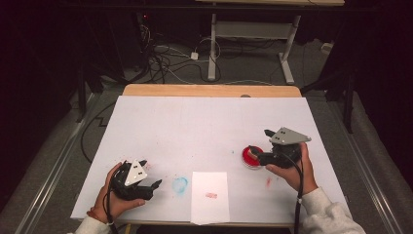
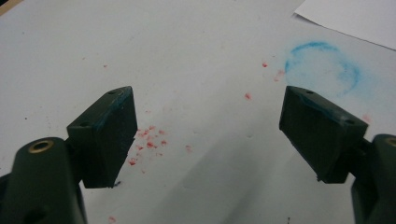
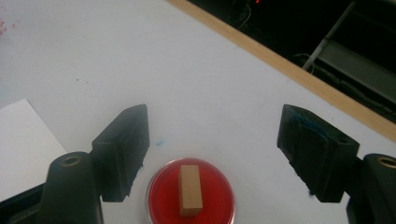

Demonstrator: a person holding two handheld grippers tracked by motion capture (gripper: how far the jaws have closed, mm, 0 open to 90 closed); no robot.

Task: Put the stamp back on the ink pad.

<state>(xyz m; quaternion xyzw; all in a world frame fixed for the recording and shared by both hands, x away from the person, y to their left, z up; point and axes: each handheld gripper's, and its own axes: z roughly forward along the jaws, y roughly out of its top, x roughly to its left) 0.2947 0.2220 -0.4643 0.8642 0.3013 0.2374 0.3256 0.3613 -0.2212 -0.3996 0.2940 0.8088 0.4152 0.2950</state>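
**Red ink pad with the wooden stamp on it, both tools open**

Red ink fills the round pad (image 3: pixel 190 196) just under your right gripper (image 3: pixel 212 144), and the small wooden stamp (image 3: pixel 190 190) stands on the middle of that ink. Your right jaws stand wide apart with nothing between them; the pads touch neither the stamp nor the rim of the pad. From above you see the pad (image 1: pixel 252 157) on the right half of the white table (image 1: pixel 204 122), with your right gripper (image 1: pixel 258 155) directly over it and your right hand (image 1: pixel 292 170) behind it.

Your left gripper (image 1: pixel 155 185) sits near the front left of the table, held in your left hand (image 1: pixel 113 197). Its jaws are wide open too and hold nothing. Looking along them, you see bare table scattered with small red specks (image 2: pixel 149 140), and a faint blue ring (image 2: pixel 322 65) stamped on the surface beyond the right-hand jaw. Blue smears show on the upper edges of those jaws.

A white sheet of paper (image 1: pixel 210 195) lies at the front edge between your two hands, with a small red stamp mark (image 1: pixel 211 195) near its middle. The blue ring (image 1: pixel 179 185) sits just left of the sheet, close to your left gripper. A pale red smear (image 1: pixel 268 182) marks the table to the right of the sheet, near your right hand. A strip of bare wood (image 1: pixel 209 90) runs along the far edge of the table.
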